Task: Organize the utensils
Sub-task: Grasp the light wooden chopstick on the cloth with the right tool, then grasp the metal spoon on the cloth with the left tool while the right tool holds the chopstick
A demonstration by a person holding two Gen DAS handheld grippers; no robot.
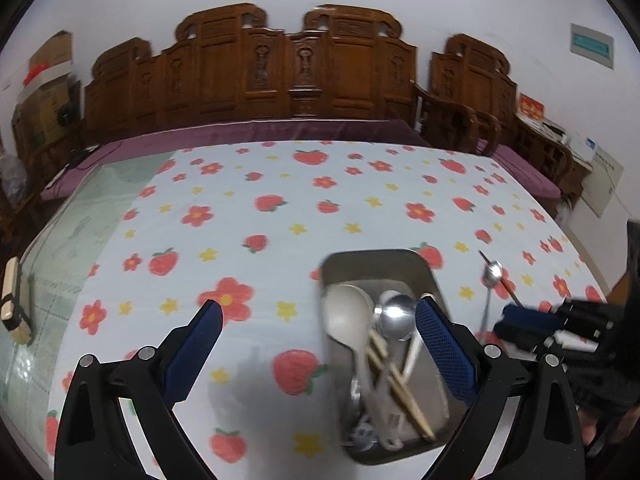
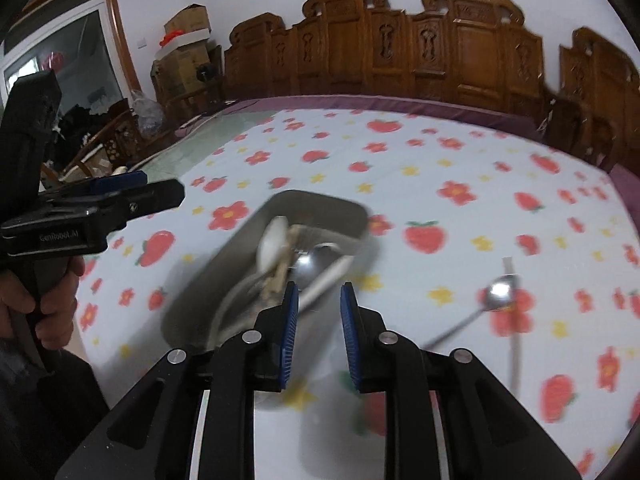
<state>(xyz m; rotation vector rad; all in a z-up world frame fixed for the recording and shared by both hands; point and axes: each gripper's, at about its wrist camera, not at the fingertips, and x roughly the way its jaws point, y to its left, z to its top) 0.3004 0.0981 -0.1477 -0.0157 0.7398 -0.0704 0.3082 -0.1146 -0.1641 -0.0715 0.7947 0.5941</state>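
- While the left wrist view looks down along its own fingers, the left gripper (image 1: 318, 322) stands wide open with nothing between its blue pads; the left pad hangs over the strawberry tablecloth (image 1: 280, 200), the right pad over the right rim of the metal tray (image 1: 340, 264).
- Inside that tray lie a white soup spoon (image 1: 348, 320), a steel spoon (image 1: 396, 320) and wooden chopsticks (image 1: 396, 380), packed together with handles toward the camera; other pieces beneath them are too blurred to name.
- Right of the tray, a loose small steel spoon (image 1: 493, 272) rests on the cloth, its bowl crossing a thin dark stick (image 1: 502, 276).
- At the right edge the right gripper (image 1: 516, 322) shows side-on, near that spoon's handle.
- A carved wooden bench (image 1: 280, 68) with a purple cushion (image 1: 260, 130) runs behind the table.

- Seen from the right wrist view, the right gripper (image 2: 319, 334) has its jaws a narrow way apart, and nothing is held between the pads; it hangs over the near end of the metal tray (image 2: 320, 204).
- The white soup spoon (image 2: 272, 244) and steel spoon (image 2: 324, 256) lie blurred in the tray.
- The small steel spoon (image 2: 500, 292) lies on the cloth to the right, well apart from the tray.
- At the left, a hand (image 2: 48, 300) grips the handle of the left gripper (image 2: 160, 188).
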